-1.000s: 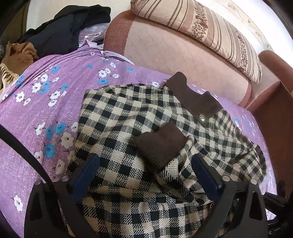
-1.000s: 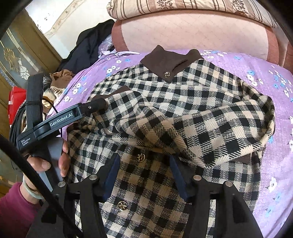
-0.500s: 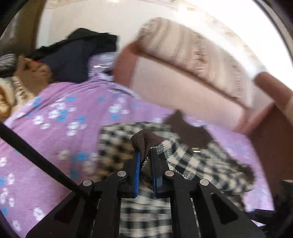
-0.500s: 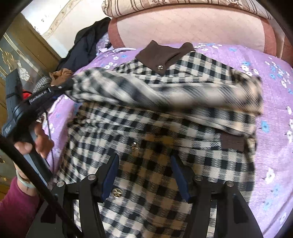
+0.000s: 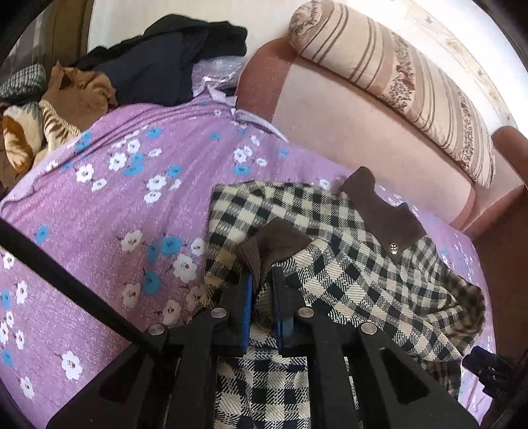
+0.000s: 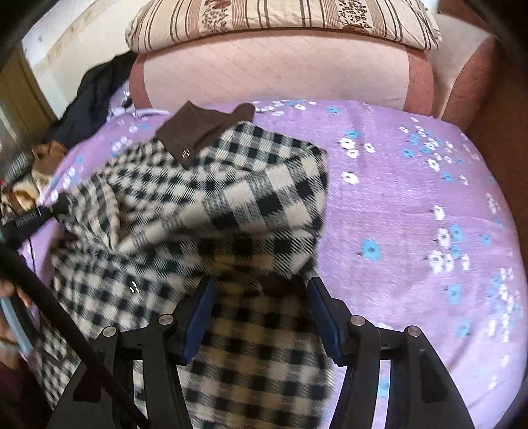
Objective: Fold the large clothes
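Checked coat [image 5: 356,274] with a brown collar [image 5: 382,211] lies on the purple flowered bedcover [image 5: 109,198], in the lower right part of the left wrist view and in the left and centre part of the right wrist view. In the left wrist view the left gripper [image 5: 262,297] stands at the lower centre of the frame, and its jaws are pressed nearly together on the brown cuff [image 5: 277,241] of one sleeve; the cuff and the checked cloth rise out between the blue pads [image 5: 247,310]. In the right wrist view the right gripper [image 6: 260,313] is at the bottom centre. Its jaws stand spread apart over the lower part of the coat, and the pads do not press on the cloth, which looks blurred there. A fold of the coat is lifted across the middle of this frame toward the left edge, where the tip of the other tool is seen. Behind the bed, at the top of both frames, there is a pink headboard [image 6: 274,72] with a striped pillow [image 6: 283,19] on it. Dark clothes [image 5: 165,62] lie piled at the upper left of the left wrist view.
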